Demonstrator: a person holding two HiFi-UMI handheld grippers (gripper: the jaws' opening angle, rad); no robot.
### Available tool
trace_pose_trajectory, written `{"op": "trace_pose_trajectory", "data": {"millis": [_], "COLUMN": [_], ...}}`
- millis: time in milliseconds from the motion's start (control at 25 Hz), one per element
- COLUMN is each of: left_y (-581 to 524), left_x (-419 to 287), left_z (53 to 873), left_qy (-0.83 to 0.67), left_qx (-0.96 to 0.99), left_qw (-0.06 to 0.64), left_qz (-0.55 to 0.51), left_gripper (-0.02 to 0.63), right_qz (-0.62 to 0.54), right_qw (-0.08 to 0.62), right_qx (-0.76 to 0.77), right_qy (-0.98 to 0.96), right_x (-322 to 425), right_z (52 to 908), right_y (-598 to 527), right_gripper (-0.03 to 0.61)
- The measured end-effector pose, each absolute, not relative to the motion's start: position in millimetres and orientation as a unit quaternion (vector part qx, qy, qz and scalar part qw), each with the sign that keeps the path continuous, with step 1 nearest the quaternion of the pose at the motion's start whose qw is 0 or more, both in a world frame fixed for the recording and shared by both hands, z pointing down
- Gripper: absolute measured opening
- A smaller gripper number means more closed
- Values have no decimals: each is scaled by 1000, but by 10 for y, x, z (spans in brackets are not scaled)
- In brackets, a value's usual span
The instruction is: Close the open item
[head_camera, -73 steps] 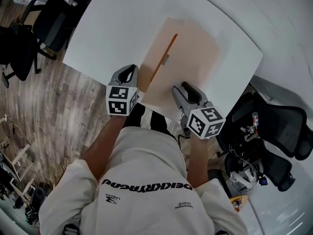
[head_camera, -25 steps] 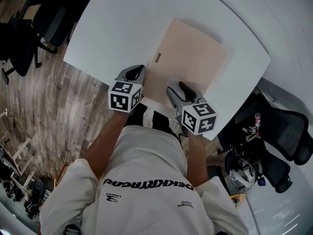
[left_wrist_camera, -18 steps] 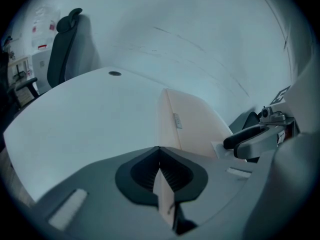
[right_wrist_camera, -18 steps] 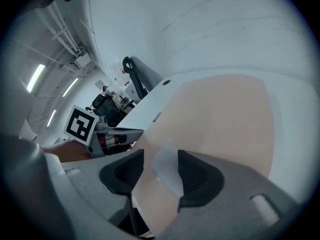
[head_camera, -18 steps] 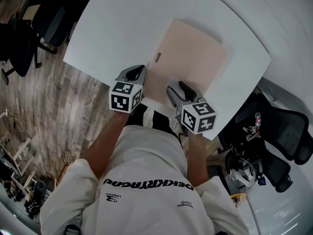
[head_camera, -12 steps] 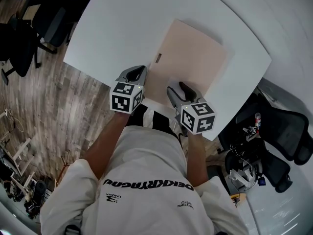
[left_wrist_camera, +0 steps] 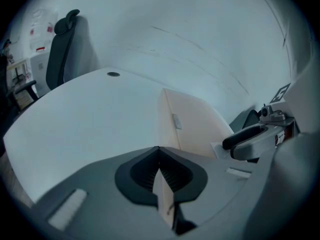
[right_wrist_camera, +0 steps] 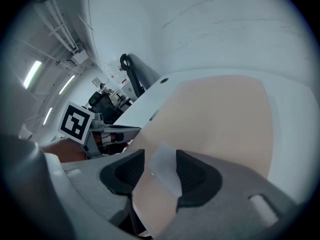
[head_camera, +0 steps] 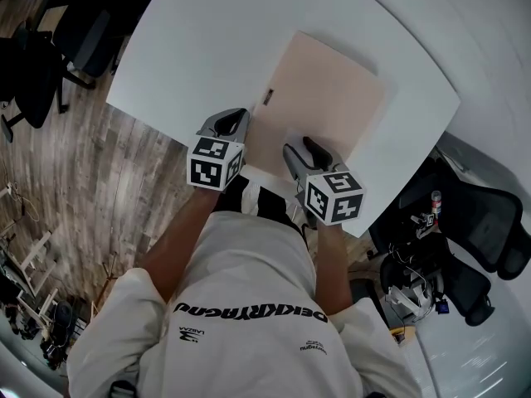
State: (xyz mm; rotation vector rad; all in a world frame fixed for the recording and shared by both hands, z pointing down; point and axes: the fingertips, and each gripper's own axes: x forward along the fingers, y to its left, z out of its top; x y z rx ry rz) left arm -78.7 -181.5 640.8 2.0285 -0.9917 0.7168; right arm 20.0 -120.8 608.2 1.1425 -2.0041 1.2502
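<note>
The left gripper view shows its own jaws [left_wrist_camera: 159, 151] pressed together on a thin pale edge of the folder [left_wrist_camera: 192, 124], seen edge-on; the rest lies ahead and to the right. The right gripper [right_wrist_camera: 160, 166] has its jaws spread, the folder's near corner lying slantwise between them. Only the head view takes in the whole folder [head_camera: 323, 106], closed flat on the white table [head_camera: 207, 40], with the left gripper [head_camera: 235, 121] and right gripper [head_camera: 300, 149] at its near edge. A small label [head_camera: 267, 98] sits on the folder's left edge; its writing is too small to read. The shirt print [head_camera: 249, 312] is upside down and unclear.
</note>
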Motion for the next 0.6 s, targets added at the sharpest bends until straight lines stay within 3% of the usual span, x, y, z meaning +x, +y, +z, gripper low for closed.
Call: {"op": "trace_pose_trajectory", "data": {"millis": [600], "left_y": [-1842], "left_x": [-814], "left_z": [6308], "left_qy": [-410], "left_qx": [790], "left_qw": [361], "left_qz": [279], "left_gripper": [-5], "right_qz": [454], "right_qw": [225], "right_qx": [423], "right_qy": [-751], "right_x": [210], "right_z": [5933], "right_y": [-1238], "right_gripper": [195]}}
